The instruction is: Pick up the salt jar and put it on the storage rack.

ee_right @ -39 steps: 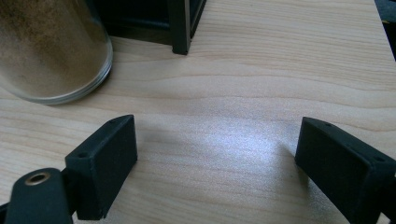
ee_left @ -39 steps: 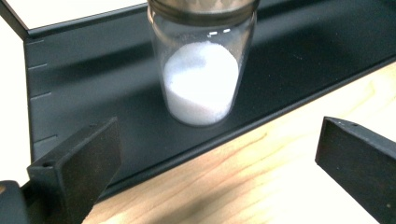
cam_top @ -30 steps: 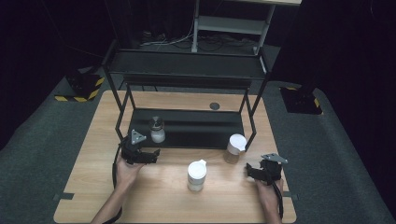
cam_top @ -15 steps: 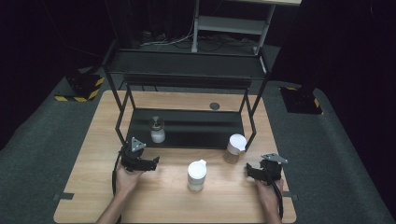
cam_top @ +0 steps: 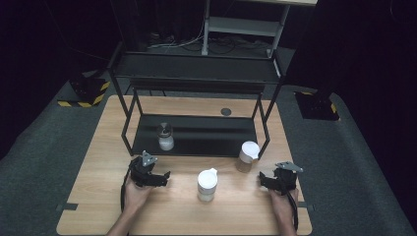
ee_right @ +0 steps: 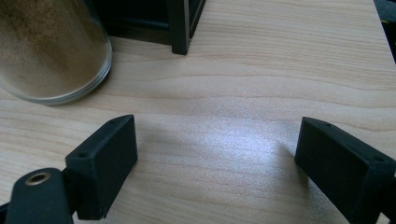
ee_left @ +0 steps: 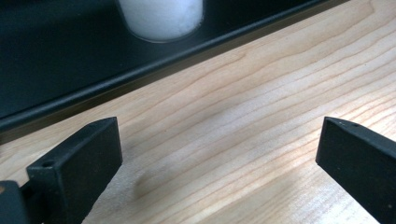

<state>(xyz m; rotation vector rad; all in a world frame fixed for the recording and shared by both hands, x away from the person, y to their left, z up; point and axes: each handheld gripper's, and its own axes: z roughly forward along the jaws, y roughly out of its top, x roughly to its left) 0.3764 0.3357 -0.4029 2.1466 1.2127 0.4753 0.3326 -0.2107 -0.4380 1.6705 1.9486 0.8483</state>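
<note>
The high view looks forward and down from above the near edge of the desk (cam_top: 98, 206), taking in the whole black rack (cam_top: 194, 135) from well back. The left gripper view sits low and close to the desk, facing the rack's bottom shelf (ee_left: 56, 70) and the white-filled jar (ee_left: 161, 16) on it, both also seen from above. The right gripper view, equally close, faces the rack's front right leg (ee_right: 180, 25) and the brown-filled jar (ee_right: 46, 51) beside it, shared with the high view.
</note>
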